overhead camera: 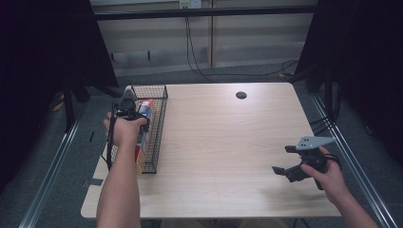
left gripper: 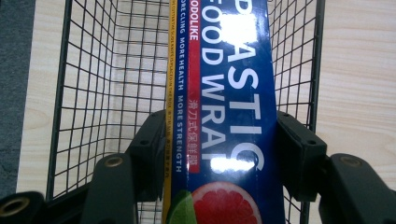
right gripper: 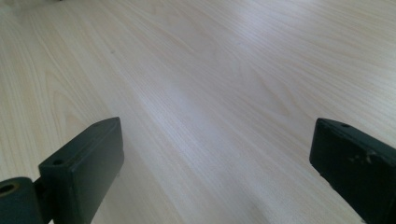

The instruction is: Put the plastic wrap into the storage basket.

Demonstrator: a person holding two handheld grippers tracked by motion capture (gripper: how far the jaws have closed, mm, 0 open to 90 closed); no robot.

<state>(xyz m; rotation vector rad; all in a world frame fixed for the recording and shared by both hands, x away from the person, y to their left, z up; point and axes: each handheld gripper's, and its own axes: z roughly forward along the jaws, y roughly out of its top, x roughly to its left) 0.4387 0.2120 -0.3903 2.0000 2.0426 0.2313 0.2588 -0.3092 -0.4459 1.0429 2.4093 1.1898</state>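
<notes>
The left hand-held gripper is clenched on a long box of plastic wrap, one pad pressed to each long side of the blue box, and the box sits down inside a black wire basket at the desk's left edge. The basket's mesh walls rise close on both sides of this hand-held gripper and run ahead of it, so there is little free room beside the jaws; the pale desk shows through the mesh beneath and beyond the basket's right wall. In the high view the left hand is over the basket with the forearm reaching straight forward from the near edge, the left hand-held gripper pointing down into the basket. The box lies with its long axis along the basket's length, running away from the hand-held gripper toward the far end, its printed face turned up. Well apart on the right, the right hand holds the right hand-held gripper low over bare desk, pointing leftward, released, with its jaws wide and nothing between them. A small dark round disc lies far ahead near the desk's far edge.
</notes>
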